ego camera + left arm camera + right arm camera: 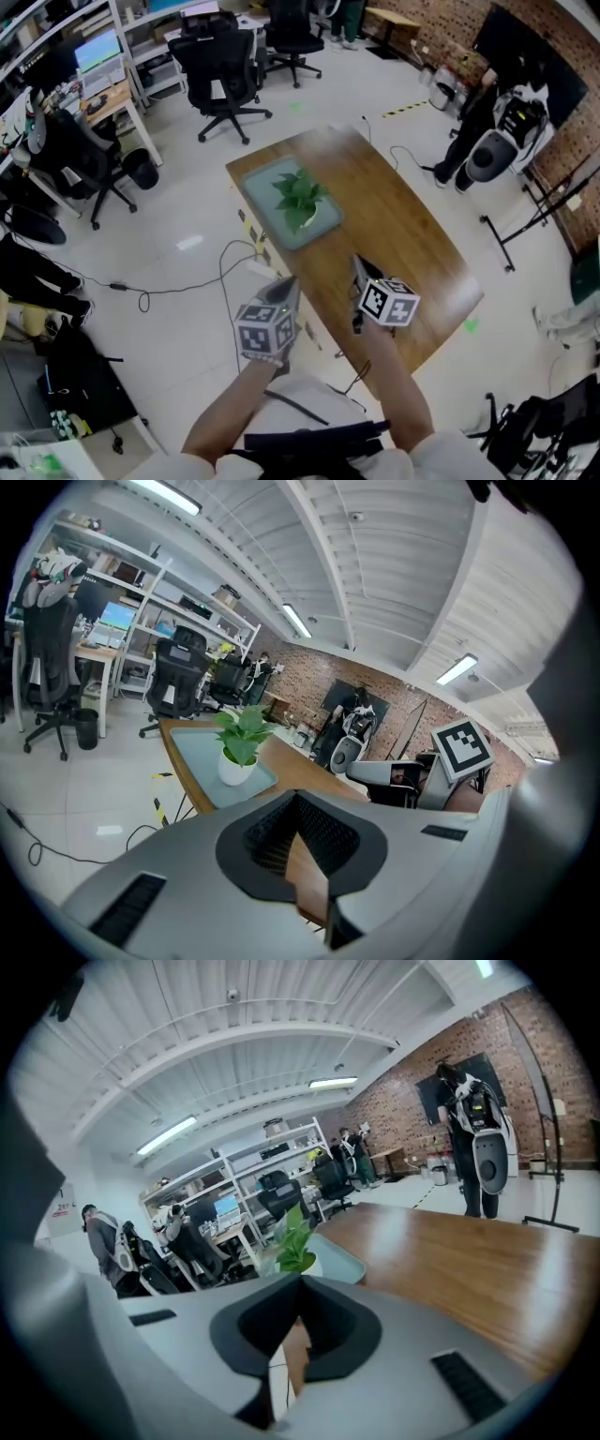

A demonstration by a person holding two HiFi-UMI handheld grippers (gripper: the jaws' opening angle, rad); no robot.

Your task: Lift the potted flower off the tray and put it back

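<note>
Office chairs [225,75] crowd the floor at 11 o'clock beyond the table [412,244], and a cable [187,284] loops at 9. The potted flower [302,199] stands upright on the tray [265,202] at your 12, with only bare wood between. Your left gripper [292,281] and right gripper [356,262] both point slightly down at it — jaws closed, holding nothing. The left one hangs just off the table's near-left edge, while open tabletop stretches toward 3 o'clock.
</note>
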